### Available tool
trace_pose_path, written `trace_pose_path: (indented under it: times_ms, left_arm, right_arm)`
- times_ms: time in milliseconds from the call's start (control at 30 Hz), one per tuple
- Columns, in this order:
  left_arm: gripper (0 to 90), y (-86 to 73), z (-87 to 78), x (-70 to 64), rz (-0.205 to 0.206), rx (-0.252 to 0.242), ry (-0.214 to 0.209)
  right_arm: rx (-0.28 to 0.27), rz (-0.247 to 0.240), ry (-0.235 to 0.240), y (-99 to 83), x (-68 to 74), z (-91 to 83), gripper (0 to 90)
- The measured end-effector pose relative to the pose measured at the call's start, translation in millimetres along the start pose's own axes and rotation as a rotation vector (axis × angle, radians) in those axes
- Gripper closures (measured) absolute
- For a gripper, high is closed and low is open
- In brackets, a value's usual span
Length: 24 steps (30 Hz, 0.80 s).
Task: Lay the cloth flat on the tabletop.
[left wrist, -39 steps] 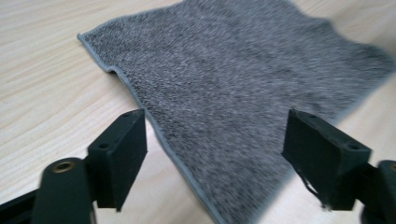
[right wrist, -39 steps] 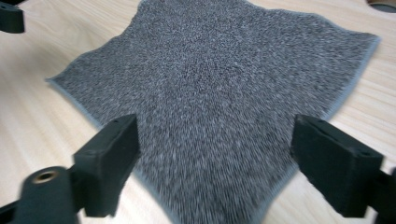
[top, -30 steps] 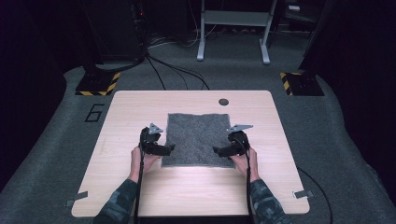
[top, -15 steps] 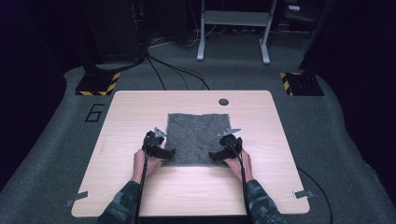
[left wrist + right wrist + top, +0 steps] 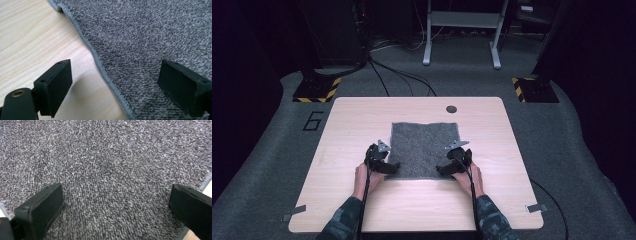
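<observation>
A grey towel [image 5: 424, 147] lies flat in the middle of the wooden table [image 5: 362, 120]. My left gripper [image 5: 391, 167] is at the towel's near left corner, open, with one jaw over the wood and the other over the cloth; the towel's hemmed edge [image 5: 100, 65] runs between the jaws. My right gripper [image 5: 443, 169] is at the near right corner, open, both jaws wide apart above the towel [image 5: 107, 170]. Nothing is held in either gripper [image 5: 115, 87] [image 5: 115, 210].
A small dark round hole [image 5: 451, 108] sits in the table beyond the towel. Bare wood surrounds the towel on all sides. Cables, a metal stand and yellow-black striped bases are on the floor behind the table.
Both grippers have moved inward and down toward the towel's near corners. The towel has not moved.
</observation>
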<state>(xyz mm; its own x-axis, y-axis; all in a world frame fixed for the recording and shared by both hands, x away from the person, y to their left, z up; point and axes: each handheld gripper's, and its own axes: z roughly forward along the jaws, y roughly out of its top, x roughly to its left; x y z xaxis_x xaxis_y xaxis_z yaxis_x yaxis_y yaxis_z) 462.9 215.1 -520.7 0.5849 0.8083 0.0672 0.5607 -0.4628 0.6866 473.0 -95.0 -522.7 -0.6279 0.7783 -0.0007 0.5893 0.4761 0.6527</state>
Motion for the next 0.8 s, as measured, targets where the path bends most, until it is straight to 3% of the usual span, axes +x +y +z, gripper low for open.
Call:
trace_pose_path:
  times_ms: [67, 133, 167, 267, 800]
  left_arm:
    - [11.5, -1.0, -0.2, -0.7, -0.013, -0.003, -0.007]
    - [11.5, -1.5, -1.8, -1.2, 0.0, 0.006, -0.005]
    - [11.5, -2.1, -2.0, -2.7, -0.004, 0.0, -0.007]
    - [11.5, -3.4, -5.3, -4.9, 0.015, 0.015, -0.006]
    - [11.6, -18.9, -17.4, -19.8, -0.002, -0.009, -0.03]
  right_arm:
    - [-0.001, 0.001, -0.001, -1.2, 0.4, -0.8, 0.0]
    - [-0.008, -0.007, -0.002, -3.1, 0.4, -1.9, 0.0]
    - [-0.003, 0.014, 0.0, -3.9, 2.2, -2.9, 0.0]
    - [-0.017, -0.005, -0.001, -7.4, 1.9, -4.7, 0.0]
    - [-0.023, -0.013, 0.009, -24.0, 10.1, -18.0, 0.0]
